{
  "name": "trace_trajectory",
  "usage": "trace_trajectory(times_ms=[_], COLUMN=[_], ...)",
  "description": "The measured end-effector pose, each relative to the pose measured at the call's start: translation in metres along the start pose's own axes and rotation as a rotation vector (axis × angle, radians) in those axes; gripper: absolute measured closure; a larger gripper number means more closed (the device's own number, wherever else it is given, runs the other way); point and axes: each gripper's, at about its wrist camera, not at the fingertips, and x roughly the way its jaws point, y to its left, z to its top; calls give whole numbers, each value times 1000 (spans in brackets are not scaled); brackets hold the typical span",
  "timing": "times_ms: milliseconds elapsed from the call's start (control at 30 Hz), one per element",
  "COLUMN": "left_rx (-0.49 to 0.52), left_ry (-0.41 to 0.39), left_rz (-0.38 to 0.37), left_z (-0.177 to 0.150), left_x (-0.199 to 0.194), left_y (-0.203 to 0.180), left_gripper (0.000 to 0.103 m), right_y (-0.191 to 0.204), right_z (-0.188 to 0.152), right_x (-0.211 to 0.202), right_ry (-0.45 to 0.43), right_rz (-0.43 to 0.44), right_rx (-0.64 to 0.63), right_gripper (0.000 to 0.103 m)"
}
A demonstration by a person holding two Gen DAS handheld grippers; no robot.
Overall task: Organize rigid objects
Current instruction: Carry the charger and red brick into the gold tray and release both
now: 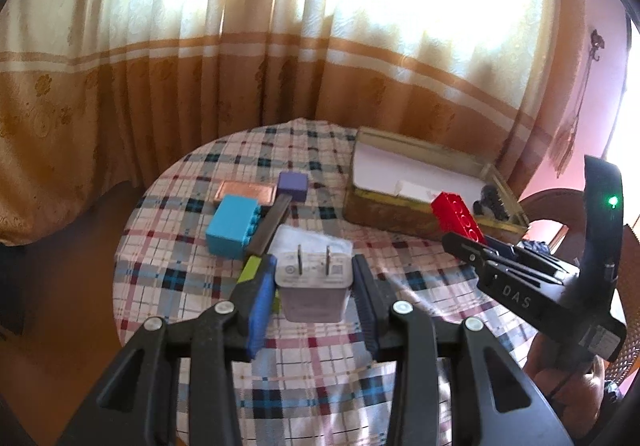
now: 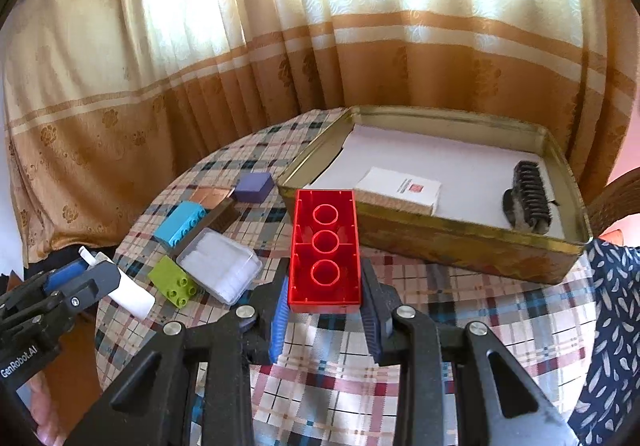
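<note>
In the left wrist view, the left gripper (image 1: 313, 288) pinches a white plug adapter (image 1: 314, 286) between its pads, prongs pointing away, jaws closed to the adapter's width. It hangs above the checked tablecloth (image 1: 180, 278). Just beyond lie a clear plastic case (image 1: 310, 240), a blue brick (image 1: 231, 226), a dark bar (image 1: 272, 224), a copper plate (image 1: 246, 191) and a purple block (image 1: 293, 186). At far right stands an open tin (image 1: 384, 212); the right gripper (image 1: 466, 234) holds a red brick (image 1: 458, 216) near its front wall.

In the right wrist view, the right gripper (image 2: 325, 300) clamps the red brick (image 2: 325, 246) by its near end, hollow underside facing up, its far end near the tin (image 2: 440, 242). Inside the tin lie a white card box (image 2: 400, 192) and a dark brush (image 2: 530, 198). At left sit a green brick (image 2: 174, 280) and the left gripper (image 2: 86, 274).
</note>
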Motion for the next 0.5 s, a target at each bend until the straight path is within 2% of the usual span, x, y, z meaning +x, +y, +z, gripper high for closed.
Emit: trace_trajectory(times_ms=[300, 500], left_rx=[16, 39], left_ry=[-35, -51], left_rz=[-14, -36], left_z=[9, 17], left_x=[-9, -8], left_y=[-9, -23], left_gripper=[66, 66], right_y=[-14, -33], right_z=[7, 6], right_x=[-24, -29], right_ry=[-79, -96], right_rz=[-16, -58], right_rx=[31, 56], right_gripper=[69, 69])
